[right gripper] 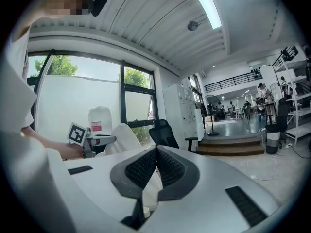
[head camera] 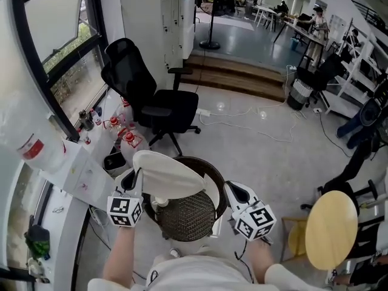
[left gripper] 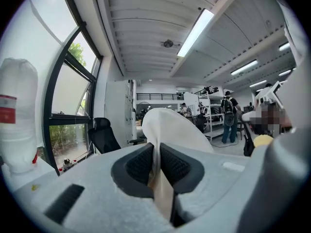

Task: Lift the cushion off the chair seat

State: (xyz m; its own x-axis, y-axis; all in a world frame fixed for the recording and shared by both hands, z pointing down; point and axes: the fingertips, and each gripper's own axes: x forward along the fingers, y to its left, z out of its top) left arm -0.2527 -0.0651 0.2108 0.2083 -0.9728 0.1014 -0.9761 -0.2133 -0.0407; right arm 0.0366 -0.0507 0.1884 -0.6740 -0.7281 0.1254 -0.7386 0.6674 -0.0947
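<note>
Now | left gripper (head camera: pixel 130 178) and right gripper (head camera: pixel 231 190): jaws clamp cushion (head camera: pixel 167 174) | wicker chair (head camera: pixel 189 218) below | office chair (head camera: pixel 159 105) behind

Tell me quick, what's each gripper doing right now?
Left gripper: closed, pinching the cushion by its edge.
Right gripper: closed, with white fabric between its jaws, apparently the cushion's other edge.
</note>
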